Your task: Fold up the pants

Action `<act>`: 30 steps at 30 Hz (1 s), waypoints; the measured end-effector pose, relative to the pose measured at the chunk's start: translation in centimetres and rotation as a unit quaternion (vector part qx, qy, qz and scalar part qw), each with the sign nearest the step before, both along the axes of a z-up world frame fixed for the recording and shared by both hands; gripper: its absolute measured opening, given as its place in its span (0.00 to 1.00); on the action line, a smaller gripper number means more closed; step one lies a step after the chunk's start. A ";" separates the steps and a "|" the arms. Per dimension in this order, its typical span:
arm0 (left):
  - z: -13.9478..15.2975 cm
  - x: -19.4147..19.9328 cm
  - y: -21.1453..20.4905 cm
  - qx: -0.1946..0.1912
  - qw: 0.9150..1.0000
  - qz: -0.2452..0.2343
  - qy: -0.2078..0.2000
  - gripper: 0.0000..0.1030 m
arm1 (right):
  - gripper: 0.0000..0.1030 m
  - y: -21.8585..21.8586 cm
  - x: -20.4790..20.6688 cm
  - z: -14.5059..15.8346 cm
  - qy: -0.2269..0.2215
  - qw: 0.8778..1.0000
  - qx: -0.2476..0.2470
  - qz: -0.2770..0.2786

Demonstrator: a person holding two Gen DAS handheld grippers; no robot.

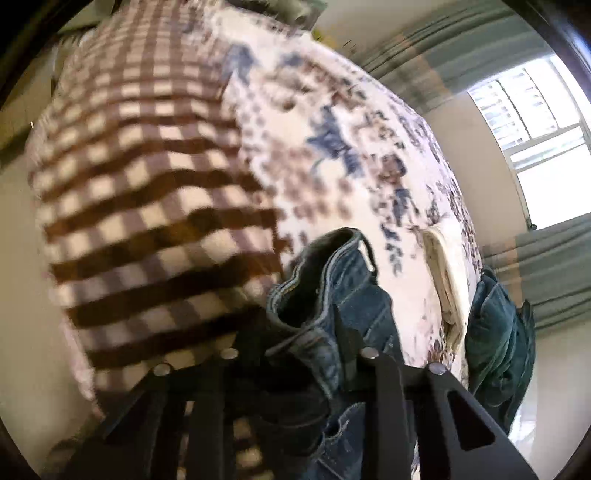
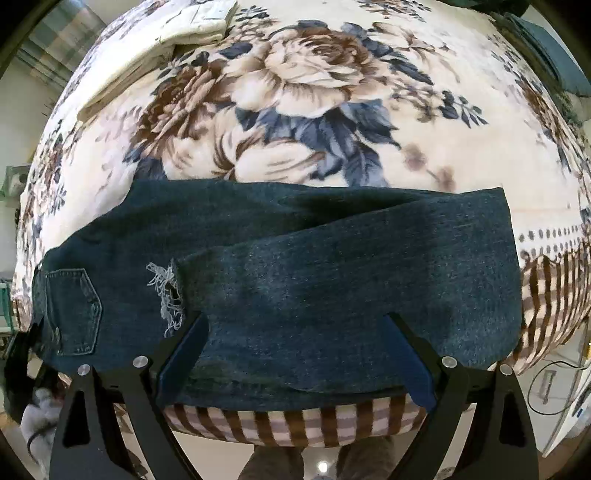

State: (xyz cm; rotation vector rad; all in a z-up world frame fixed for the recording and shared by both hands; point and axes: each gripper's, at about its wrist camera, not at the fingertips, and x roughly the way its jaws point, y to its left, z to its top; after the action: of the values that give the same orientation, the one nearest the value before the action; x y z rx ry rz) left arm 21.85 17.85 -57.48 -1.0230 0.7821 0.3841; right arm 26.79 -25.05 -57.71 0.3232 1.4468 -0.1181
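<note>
Dark blue jeans (image 2: 295, 280) lie folded lengthwise across the near edge of the floral blanket (image 2: 314, 92), waist and back pocket at the left, a frayed rip near the middle. My right gripper (image 2: 295, 332) hovers just above the jeans' near edge, wide open and empty. In the left wrist view my left gripper (image 1: 306, 332) is shut on the jeans' waistband (image 1: 325, 288), which bunches up between the fingers. The left view is motion-blurred.
The bed has a brown checked border (image 1: 147, 206) beside the floral blanket. A folded cream cloth (image 2: 173, 33) lies at the far left of the bed. A dark green garment (image 1: 495, 332) lies at the bed edge. A window (image 1: 535, 133) and curtains stand behind.
</note>
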 end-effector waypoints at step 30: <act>5.2 2.0 -40.0 0.114 0.907 -0.404 0.003 0.15 | 0.93 -22.2 -6.3 2.7 -0.030 0.997 0.000 -0.074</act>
State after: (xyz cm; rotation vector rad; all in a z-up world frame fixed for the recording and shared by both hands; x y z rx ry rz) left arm 23.88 -22.19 -52.28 -0.4104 1.0639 -0.2381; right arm 20.49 -47.29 -55.03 0.4298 1.3626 -0.2258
